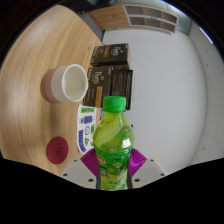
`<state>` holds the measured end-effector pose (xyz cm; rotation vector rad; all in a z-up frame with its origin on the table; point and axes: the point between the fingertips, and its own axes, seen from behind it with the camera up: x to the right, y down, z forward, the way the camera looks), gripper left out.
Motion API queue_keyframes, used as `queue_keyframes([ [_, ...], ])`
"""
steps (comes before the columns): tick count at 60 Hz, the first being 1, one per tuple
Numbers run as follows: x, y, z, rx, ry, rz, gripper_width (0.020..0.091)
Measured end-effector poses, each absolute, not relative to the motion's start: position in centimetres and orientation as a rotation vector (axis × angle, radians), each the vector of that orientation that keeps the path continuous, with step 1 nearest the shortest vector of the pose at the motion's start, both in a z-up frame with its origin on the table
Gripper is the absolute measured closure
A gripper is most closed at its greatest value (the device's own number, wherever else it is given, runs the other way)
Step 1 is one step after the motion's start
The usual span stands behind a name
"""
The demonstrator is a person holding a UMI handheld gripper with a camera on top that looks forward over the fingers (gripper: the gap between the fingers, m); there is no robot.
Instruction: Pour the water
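Wood grain fills the left half of the frame — a round, pale table (35,50) whose curved edge runs from the top centre down toward the lower right. Beyond that edge, on the right, lies a plain grey-white floor (175,90). At the top of the frame, a light wooden piece of furniture (110,17) stands beside a white slatted panel (150,17).

At the bottom centre, a green bottle (113,150) with a green cap and a yellow-green label stands upright between the gripper (112,162) fingers. The purple pads (90,160) sit against both of its sides, so the fingers look clamped on the bottle.

Left of centre, a white cup (66,83) lies tilted with its open mouth turned toward the camera, well apart from the bottle. Just right of the cup, two dark boxes (110,68) rest one behind the other near the table's edge. Between the cup and the bottle is a small flat white pack (87,122) with print on it. At the lower left, a round dark-red lid (57,151) lies on the wood — near the left finger.
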<state>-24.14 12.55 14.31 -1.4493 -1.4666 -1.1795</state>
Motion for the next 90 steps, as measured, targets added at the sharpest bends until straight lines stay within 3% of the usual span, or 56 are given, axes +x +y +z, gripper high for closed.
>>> queue_keyframes([
  [16, -27.3, 14.4, 13.2, -1.195, -1.747, -1.456, 0.0758],
  [29, -27.4, 14.2, 13.1, -1.197, -1.762, -1.472, 0.0757],
  [38, -26.8, 12.7, 14.3, -1.407, -1.562, -1.271, 0.0755],
  [53, -25.2, 11.4, 15.7, -1.768, -1.055, -0.552, 0.0738],
  [70, -25.1, 12.8, 11.9, -1.914, -0.483, 0.113, 0.0738],
  [86, -24.6, 13.6, 7.4, -1.910, -0.340, 0.218, 0.0738],
  [90, -24.3, 13.6, 7.6, -1.882, -0.324, 0.225, 0.0738],
])
